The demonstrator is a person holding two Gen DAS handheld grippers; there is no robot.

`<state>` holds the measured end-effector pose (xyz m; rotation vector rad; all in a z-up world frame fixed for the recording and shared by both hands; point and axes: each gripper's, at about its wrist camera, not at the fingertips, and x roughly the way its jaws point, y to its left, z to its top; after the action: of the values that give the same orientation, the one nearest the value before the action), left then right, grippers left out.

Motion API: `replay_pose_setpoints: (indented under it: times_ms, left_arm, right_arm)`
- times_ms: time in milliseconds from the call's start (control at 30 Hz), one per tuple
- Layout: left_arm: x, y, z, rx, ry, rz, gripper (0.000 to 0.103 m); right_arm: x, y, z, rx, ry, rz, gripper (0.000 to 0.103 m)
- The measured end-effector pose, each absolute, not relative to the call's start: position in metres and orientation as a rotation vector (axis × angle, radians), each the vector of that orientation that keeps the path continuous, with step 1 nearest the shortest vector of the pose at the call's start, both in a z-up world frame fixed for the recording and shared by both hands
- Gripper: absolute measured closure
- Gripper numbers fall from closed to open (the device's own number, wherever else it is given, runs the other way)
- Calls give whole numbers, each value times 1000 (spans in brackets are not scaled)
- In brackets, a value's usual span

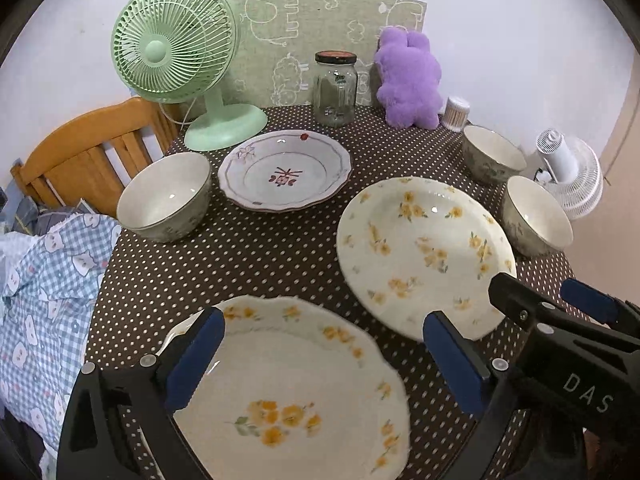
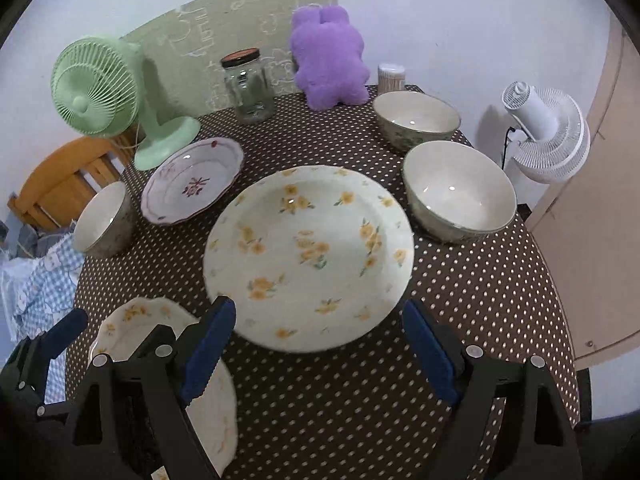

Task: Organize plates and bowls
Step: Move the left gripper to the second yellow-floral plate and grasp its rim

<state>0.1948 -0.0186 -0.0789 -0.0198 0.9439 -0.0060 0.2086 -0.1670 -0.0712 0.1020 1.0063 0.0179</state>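
Note:
My left gripper (image 1: 324, 360) stands open above a yellow-flowered plate (image 1: 288, 384) at the table's near edge, with nothing held between its blue pads. A second yellow-flowered plate (image 2: 308, 256) lies mid-table, just beyond my open right gripper (image 2: 320, 354), which hovers over bare cloth. A red-flowered plate (image 1: 284, 170) sits further back on the left beside a bowl (image 1: 166, 196). Two more bowls (image 2: 416, 120) (image 2: 460, 192) stand at the right. Each gripper appears in the other's view: the right gripper (image 1: 552, 300), the left gripper (image 2: 112, 336).
On the brown dotted tablecloth (image 1: 248, 256) a green fan (image 1: 176, 40), a glass jar (image 1: 335, 88), a purple plush toy (image 1: 408, 80) and a toothpick holder (image 1: 455, 114) line the back. A wooden chair (image 1: 88, 148) and checked fabric (image 1: 44, 280) stand left; a white fan (image 2: 548, 136) is right.

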Motion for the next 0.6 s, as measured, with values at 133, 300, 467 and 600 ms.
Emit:
replay_pose_setpoints:
  times_ms: [133, 300, 467, 600]
  left_arm:
    - [205, -33, -86, -22, 952, 15, 4]
    - [222, -46, -100, -4, 973, 38, 4]
    - [241, -54, -114, 26, 985, 35, 7]
    - [258, -57, -126, 40, 1001, 41, 7]
  right_arm:
    - [222, -181, -77, 102, 1011, 16, 16]
    - [236, -197, -90, 113, 1034, 8, 16]
    - [252, -210, -107, 128, 1055, -14, 16]
    - [269, -216, -123, 158, 1087, -45, 20]
